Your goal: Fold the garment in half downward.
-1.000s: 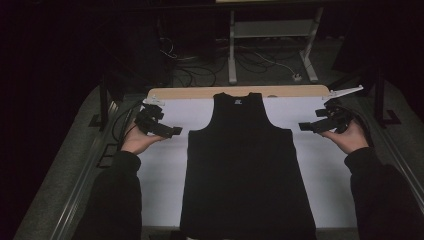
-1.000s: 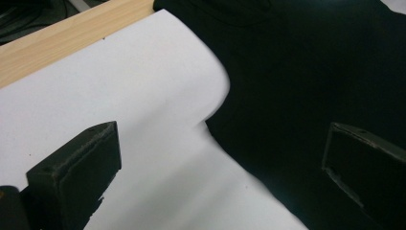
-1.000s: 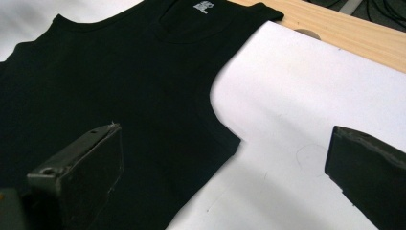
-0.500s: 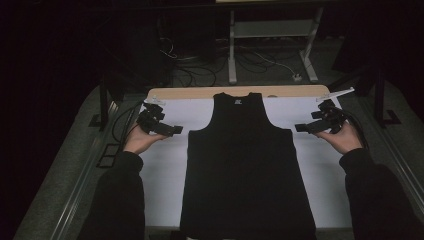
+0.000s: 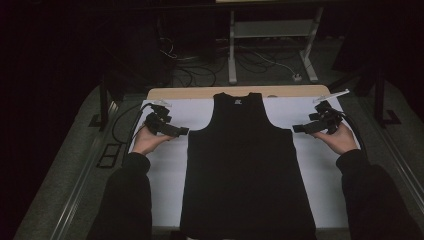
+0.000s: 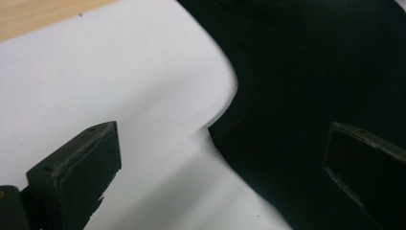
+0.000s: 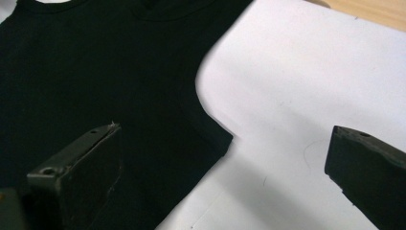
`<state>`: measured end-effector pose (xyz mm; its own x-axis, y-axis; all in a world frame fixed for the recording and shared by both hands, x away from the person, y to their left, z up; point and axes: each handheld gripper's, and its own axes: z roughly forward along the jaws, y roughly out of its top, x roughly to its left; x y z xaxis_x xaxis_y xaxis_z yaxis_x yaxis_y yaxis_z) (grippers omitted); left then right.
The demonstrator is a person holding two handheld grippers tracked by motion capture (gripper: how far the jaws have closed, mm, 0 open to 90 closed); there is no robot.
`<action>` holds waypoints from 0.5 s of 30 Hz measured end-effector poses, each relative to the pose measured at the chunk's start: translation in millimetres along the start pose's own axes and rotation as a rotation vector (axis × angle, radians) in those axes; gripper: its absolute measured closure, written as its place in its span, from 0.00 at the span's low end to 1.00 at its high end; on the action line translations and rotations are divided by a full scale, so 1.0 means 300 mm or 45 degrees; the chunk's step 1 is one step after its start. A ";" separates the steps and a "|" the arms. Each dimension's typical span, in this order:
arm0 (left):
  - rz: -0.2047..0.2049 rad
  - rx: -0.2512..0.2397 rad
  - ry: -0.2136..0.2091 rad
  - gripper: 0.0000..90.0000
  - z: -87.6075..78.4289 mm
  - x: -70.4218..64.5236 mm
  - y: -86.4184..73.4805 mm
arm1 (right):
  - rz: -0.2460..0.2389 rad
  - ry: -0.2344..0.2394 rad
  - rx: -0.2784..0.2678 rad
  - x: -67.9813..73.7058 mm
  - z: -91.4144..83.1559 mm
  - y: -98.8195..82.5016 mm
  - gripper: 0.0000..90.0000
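Note:
A black sleeveless top [image 5: 242, 165] lies flat on the white sheet [image 5: 325, 180], neck toward the far edge. My left gripper [image 5: 184, 132] hovers just off the top's left armpit corner [image 6: 210, 129], jaws wide apart and open, with nothing between them. My right gripper [image 5: 296, 128] hovers beside the right armpit corner [image 7: 229, 140], also open and empty. In the left gripper view the black cloth [image 6: 306, 86] lies at the right. The right gripper view has the cloth [image 7: 105, 72] at the left.
The white sheet covers a wooden tabletop [image 5: 200, 93] whose far edge shows bare. Cables [image 5: 122, 125] trail off the left side. A metal stand [image 5: 272, 30] and floor cables sit beyond the table in the dark. Grey floor [image 5: 60, 185] flanks both sides.
Both hands have moved slightly toward the far edge and inward, bringing each gripper closer to the top's armpit corners. The top has not moved.

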<state>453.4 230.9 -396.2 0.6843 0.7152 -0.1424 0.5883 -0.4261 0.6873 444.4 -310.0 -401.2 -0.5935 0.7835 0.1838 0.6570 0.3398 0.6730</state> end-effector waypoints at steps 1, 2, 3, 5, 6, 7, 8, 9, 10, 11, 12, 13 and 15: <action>0.000 0.006 -0.001 0.00 0.005 0.002 -0.002 | 0.006 0.001 0.005 -0.001 0.004 -0.001 0.00; -0.006 0.010 -0.002 0.00 0.009 0.004 -0.004 | 0.008 -0.001 0.005 -0.003 0.009 -0.002 0.00; -0.011 0.011 -0.003 0.00 0.013 0.006 -0.005 | 0.009 -0.002 0.010 -0.005 0.014 -0.003 0.00; -0.026 0.002 -0.012 0.00 0.021 0.012 -0.009 | 0.013 0.000 0.015 -0.008 0.023 -0.005 0.00; -0.027 0.002 -0.016 0.00 0.024 0.014 -0.010 | 0.018 0.000 0.018 -0.010 0.029 -0.006 0.00; -0.028 0.007 -0.017 0.00 0.028 0.016 -0.012 | 0.020 0.001 0.019 -0.011 0.033 -0.007 0.00; -0.031 0.002 -0.017 0.00 0.032 0.016 -0.013 | 0.025 0.003 0.019 -0.013 0.039 -0.008 0.00; -0.035 0.004 -0.017 0.00 0.037 0.016 -0.014 | 0.027 0.005 0.020 -0.014 0.043 -0.009 0.00; -0.035 0.012 -0.020 0.00 0.042 0.017 -0.015 | 0.027 0.005 0.022 -0.014 0.050 -0.011 0.00; -0.029 0.021 -0.024 0.00 0.048 0.019 -0.017 | 0.028 0.006 0.028 -0.014 0.056 -0.012 0.00; -0.034 0.024 -0.026 0.00 0.054 0.019 -0.018 | 0.029 0.006 0.032 -0.014 0.064 -0.014 0.00; -0.037 0.030 -0.031 0.00 0.060 0.021 -0.020 | 0.031 0.007 0.039 -0.014 0.071 -0.015 0.00; -0.046 0.043 -0.043 0.00 0.073 0.025 -0.025 | 0.031 0.011 0.041 -0.015 0.084 -0.017 0.00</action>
<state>463.5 227.3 -417.9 0.6761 0.7117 -0.1907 0.6267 -0.4194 0.6567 455.4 -302.1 -423.5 -0.5810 0.7873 0.2063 0.6859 0.3372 0.6448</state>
